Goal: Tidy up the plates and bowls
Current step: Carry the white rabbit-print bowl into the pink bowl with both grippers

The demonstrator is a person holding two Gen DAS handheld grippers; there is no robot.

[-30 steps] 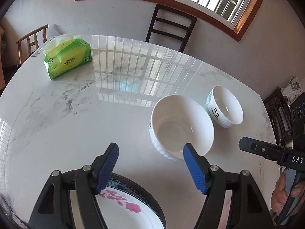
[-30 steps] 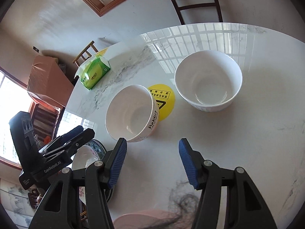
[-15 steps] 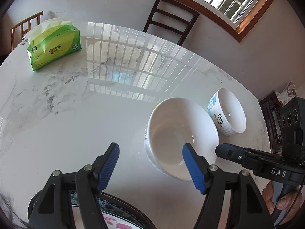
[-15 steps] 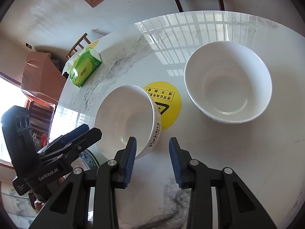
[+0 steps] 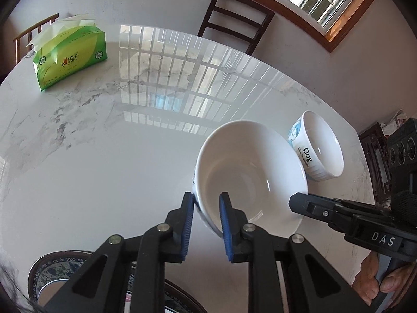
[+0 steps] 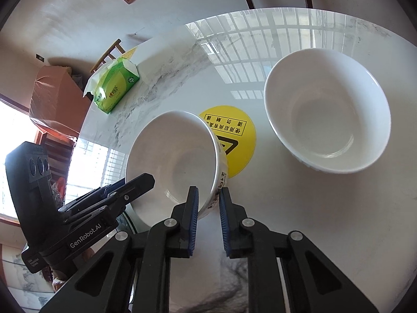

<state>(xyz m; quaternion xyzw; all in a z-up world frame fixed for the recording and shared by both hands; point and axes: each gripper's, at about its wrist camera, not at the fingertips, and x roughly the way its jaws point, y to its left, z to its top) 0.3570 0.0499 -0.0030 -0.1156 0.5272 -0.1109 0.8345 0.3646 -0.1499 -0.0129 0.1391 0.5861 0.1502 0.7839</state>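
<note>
A white bowl with printed lettering (image 5: pixel 250 172) sits on the marble table; both grippers pinch its rim. My left gripper (image 5: pixel 207 203) is shut on its near-left rim. My right gripper (image 6: pixel 208 199) is shut on the right rim of the same bowl (image 6: pixel 177 161), and it shows in the left wrist view (image 5: pixel 297 204). A second small bowl with a blue cartoon (image 5: pixel 320 148) stands beside it, seen as the plain white bowl (image 6: pixel 328 125) in the right wrist view. A flowered plate with a dark rim (image 5: pixel 52 271) lies under the left gripper.
A green tissue pack (image 5: pixel 70 57) lies at the table's far left. A yellow round warning sticker (image 6: pixel 234 135) is on the table between the bowls. A dark chair (image 5: pixel 234 34) stands behind the table. The table edge (image 5: pixel 359 140) runs close behind the small bowl.
Both grippers moved in on the lettered bowl and closed on opposite sides of its rim. The bowl looks slightly tilted now.
</note>
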